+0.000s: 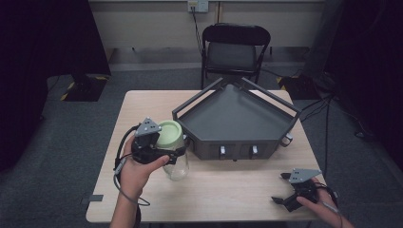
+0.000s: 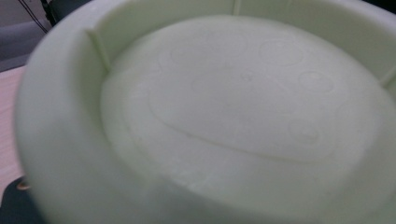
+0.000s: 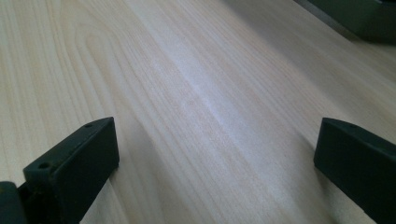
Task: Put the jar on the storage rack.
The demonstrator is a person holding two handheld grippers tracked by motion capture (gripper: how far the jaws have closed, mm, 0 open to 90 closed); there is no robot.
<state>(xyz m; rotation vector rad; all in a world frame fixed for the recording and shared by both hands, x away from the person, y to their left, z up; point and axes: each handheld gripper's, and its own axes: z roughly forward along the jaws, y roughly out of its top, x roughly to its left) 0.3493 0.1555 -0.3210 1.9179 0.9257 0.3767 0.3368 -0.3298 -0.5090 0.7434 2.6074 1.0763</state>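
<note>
Apparently, the work with the jar (image 1: pixel 176 159) was only at its beginning. The jar stood on the wooden table (image 1: pixel 228 190), just beside the front wall of the dark grey tray (image 1: pixel 235 118), and the tray was empty. Its pale green lid (image 1: pixel 170 133) was on top. The left gripper (image 1: pixel 159 147) was at the lid and the neck of the jar. In the left gripper view the lid (image 2: pixel 224 107) was very close, so I cannot tell if the jaws were pressing on it or not. The right gripper (image 1: pixel 285 187) rested low near the right front corner of the table, with its jaws spread wide and nothing between them. The jar stood upright, its long axis vertical, the lid pointing up.
</note>
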